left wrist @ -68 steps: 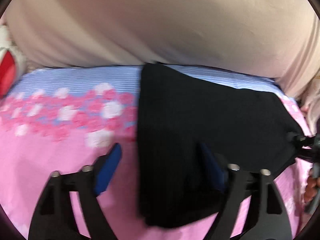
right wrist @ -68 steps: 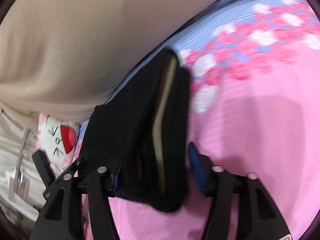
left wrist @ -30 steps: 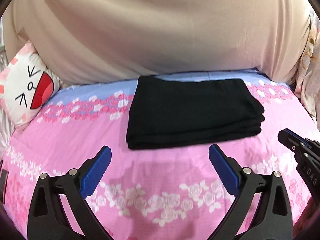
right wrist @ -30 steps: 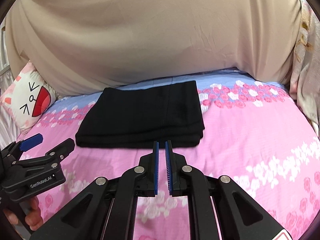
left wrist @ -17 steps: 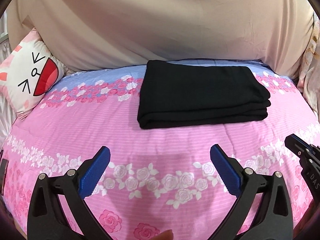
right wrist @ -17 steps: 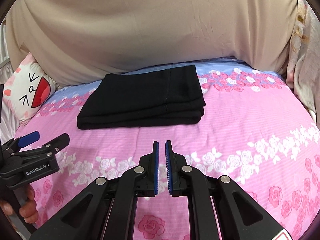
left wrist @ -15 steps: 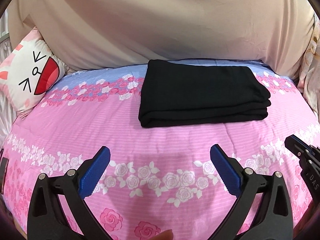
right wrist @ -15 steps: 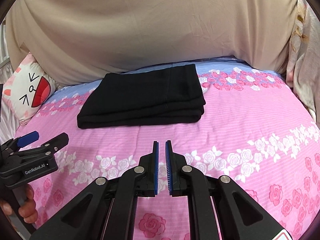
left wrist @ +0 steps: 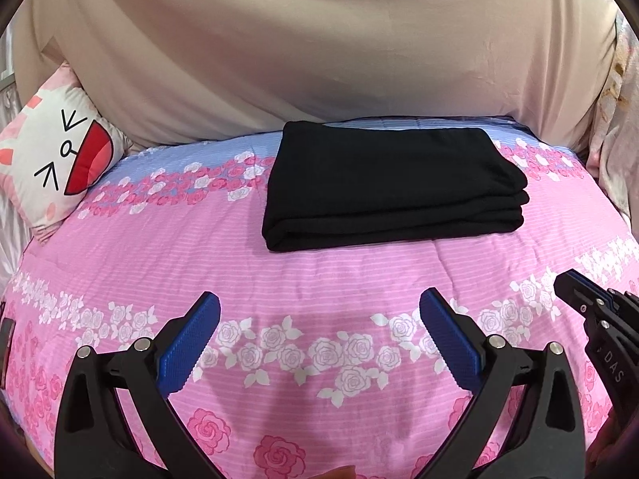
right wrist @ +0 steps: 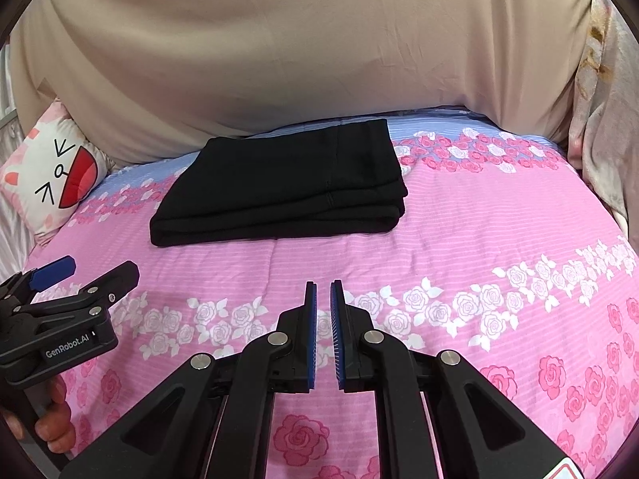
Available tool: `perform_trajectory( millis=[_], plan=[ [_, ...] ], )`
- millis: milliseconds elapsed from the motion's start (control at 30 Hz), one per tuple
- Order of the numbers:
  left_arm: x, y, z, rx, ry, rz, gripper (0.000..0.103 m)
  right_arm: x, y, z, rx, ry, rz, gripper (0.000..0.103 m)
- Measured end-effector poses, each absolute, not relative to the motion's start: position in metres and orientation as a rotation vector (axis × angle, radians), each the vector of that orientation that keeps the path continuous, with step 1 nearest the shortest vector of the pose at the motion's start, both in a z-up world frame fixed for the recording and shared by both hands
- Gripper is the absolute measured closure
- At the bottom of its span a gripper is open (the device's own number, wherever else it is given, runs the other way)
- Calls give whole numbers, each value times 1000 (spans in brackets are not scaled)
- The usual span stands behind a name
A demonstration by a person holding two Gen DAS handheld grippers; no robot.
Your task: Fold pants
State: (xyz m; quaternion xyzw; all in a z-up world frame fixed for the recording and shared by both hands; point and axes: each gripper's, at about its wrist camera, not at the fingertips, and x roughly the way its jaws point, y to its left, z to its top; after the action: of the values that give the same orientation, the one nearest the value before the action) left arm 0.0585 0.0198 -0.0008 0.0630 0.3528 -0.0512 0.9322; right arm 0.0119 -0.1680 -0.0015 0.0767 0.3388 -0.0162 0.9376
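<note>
While I watch, black pants [left wrist: 393, 183] lie folded on pink bed [left wrist: 319, 279], 12 o'clock from both grippers. Left gripper [left wrist: 319, 335] wide, empty. Right gripper [right wrist: 323, 319] nearly closed, empty.

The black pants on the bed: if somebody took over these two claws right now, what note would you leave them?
Left claw: open, empty, over the pink bedspread, short of the pants.
Right claw: nearly shut, with only a thin gap between its pads, nothing held.
Pants: folded into a flat black stack near the far side of the bed, in front of the beige cover. A cat-face pillow sits far left.
Done: the folding looks complete and neither claw touches the stack.
Left: probably nothing, except perhaps squaring the slightly uneven layers at the stack's right end.
</note>
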Motion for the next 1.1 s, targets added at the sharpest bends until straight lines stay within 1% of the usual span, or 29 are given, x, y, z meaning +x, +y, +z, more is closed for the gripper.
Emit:
perform_trajectory(
  millis=[100,1100],
  plan=[
    [61,18,-4,132,729,-107,5,15,-168,-3,155,693,-39,88],
    [71,14,-13,143,730,-93,5,30,-161,-10,145,723,-40,87]
  ],
)
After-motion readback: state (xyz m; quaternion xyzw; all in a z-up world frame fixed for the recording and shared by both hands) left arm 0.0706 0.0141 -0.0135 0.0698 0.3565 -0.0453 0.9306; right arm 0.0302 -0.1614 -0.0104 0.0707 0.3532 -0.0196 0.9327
